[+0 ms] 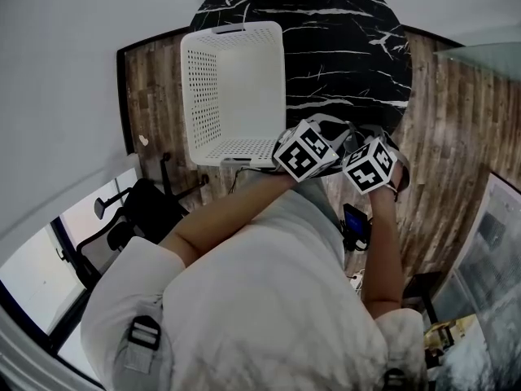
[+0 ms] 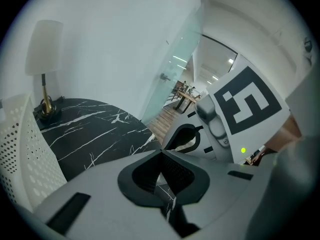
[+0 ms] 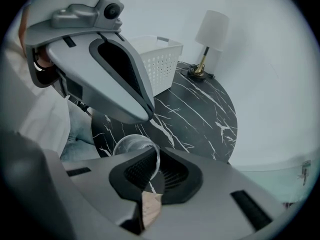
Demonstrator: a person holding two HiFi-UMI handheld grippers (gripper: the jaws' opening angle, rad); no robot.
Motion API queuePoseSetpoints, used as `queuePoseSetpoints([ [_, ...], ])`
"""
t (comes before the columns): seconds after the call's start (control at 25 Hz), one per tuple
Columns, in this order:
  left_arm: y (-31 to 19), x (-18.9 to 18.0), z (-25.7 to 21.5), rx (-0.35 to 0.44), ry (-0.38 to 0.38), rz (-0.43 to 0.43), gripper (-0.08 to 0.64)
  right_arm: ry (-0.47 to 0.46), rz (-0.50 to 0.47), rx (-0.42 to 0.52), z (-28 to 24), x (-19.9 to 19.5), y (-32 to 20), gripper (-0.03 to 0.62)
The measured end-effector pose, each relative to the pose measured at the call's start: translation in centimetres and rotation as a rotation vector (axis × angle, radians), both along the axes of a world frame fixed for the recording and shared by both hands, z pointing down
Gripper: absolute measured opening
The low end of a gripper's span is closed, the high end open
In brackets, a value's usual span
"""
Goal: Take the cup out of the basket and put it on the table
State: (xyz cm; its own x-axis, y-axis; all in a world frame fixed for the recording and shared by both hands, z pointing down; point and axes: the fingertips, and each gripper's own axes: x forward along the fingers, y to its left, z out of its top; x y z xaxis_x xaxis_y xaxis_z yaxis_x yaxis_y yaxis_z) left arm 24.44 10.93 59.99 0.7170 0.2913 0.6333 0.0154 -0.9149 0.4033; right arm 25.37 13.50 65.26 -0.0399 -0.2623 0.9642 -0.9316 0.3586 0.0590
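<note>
A clear glass cup (image 3: 131,150) is in my right gripper (image 3: 150,160), whose jaws are shut on its wall, with the rim to the left of the pads. It hangs above the near edge of the round black marble table (image 3: 200,109). The white perforated basket (image 1: 236,88) stands on the table's left part and shows nothing inside. My left gripper (image 2: 162,156) is shut with nothing between its pads, close to the left of the right one. In the head view both grippers sit side by side at the table's near edge, and the cup is hidden there.
A table lamp (image 3: 210,34) with a white shade and brass base stands at the table's far edge. Marble surface (image 1: 350,47) lies bare to the right of the basket. A black office chair (image 1: 134,210) stands on the wood floor at the left.
</note>
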Motion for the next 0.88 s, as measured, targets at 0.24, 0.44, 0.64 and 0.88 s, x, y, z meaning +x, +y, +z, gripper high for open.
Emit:
queuePoseSetpoints([
  [0.24,0.2,0.7,0.8,-0.006,-0.025,0.007,0.005,-0.010,0.004,-0.011,1.3,0.4,0.2,0.025],
  [0.44,0.2,1.2,1.5,-0.009,-0.037,0.007,0.006,-0.014,0.007,-0.020,2.2,0.9,0.5,0.025],
  [0.64,0.1,1.9,2.2,-0.015,-0.039,0.003,0.006,-0.017,0.008,-0.034,3.2,1.3,0.7,0.025],
  [0.88,-0.1,2.3,2.6,-0.031,-0.056,-0.012,0.005,-0.026,0.006,-0.049,4.5,1.4,0.8,0.025],
])
